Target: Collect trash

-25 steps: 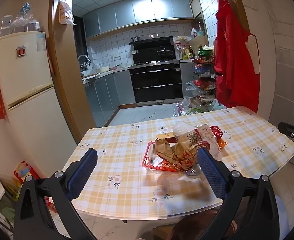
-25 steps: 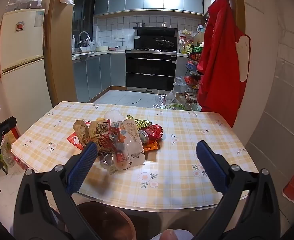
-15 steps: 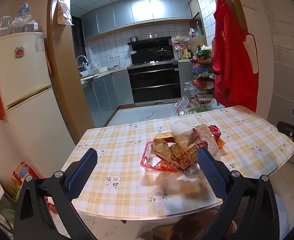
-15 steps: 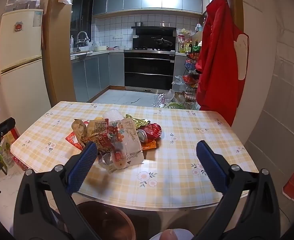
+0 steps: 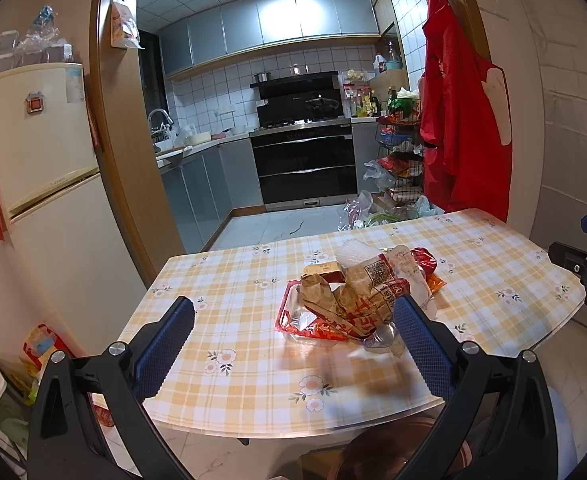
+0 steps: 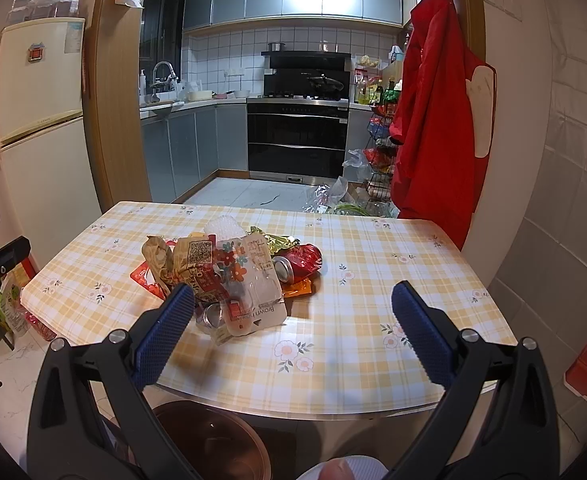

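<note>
A heap of trash [image 5: 357,296] lies in the middle of the checked table [image 5: 233,320]: a crumpled brown paper bag [image 5: 333,296], a red tray, clear plastic packaging [image 6: 253,280] and a crushed red can [image 6: 299,262]. My left gripper [image 5: 293,344] hovers open over the table's near edge, left of the heap, nothing between its blue pads. My right gripper [image 6: 293,328] is also open, near the front edge, with the heap behind its left finger [image 6: 165,332]. Each gripper shows at the other view's side edge.
A round brown bin [image 6: 213,440] stands on the floor under the table's front edge. A cream fridge [image 5: 41,168] stands at the left, a red garment [image 5: 461,128] hangs at the right. The kitchen with oven [image 5: 305,168] and bags on the floor lies beyond the table.
Both views have shifted only slightly; the heap and the grippers keep almost the same places, and both stay open.
</note>
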The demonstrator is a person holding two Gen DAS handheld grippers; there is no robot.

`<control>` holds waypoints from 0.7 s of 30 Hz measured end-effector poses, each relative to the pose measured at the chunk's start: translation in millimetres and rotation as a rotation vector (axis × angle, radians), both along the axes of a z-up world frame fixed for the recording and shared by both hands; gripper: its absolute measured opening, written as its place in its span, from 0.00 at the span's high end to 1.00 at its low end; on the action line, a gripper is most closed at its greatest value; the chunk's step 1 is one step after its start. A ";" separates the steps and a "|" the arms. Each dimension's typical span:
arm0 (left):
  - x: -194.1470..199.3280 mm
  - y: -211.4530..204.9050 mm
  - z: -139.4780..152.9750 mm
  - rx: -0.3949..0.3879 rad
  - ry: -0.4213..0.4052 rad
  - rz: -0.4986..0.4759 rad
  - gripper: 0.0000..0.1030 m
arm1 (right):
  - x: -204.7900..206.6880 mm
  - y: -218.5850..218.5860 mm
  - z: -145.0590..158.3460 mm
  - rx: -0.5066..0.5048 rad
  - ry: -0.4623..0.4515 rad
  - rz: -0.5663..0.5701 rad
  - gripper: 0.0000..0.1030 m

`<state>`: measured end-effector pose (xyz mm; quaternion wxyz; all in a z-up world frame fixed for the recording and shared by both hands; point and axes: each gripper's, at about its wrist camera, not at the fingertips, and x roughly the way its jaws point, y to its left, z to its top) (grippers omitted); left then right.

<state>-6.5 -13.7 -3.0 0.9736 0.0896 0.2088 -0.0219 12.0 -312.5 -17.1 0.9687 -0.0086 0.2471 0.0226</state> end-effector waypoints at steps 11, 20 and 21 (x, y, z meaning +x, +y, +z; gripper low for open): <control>0.0 -0.1 -0.9 -0.002 0.003 -0.001 0.05 | -2.5 -0.4 -6.2 0.001 0.002 -0.002 0.05; 0.1 0.3 -0.8 -0.004 0.003 -0.002 0.05 | -2.3 -0.5 -4.9 0.000 0.003 -0.001 0.05; 0.0 0.3 -0.8 -0.004 0.004 -0.001 0.05 | -2.4 -0.5 -5.0 0.001 0.003 -0.001 0.05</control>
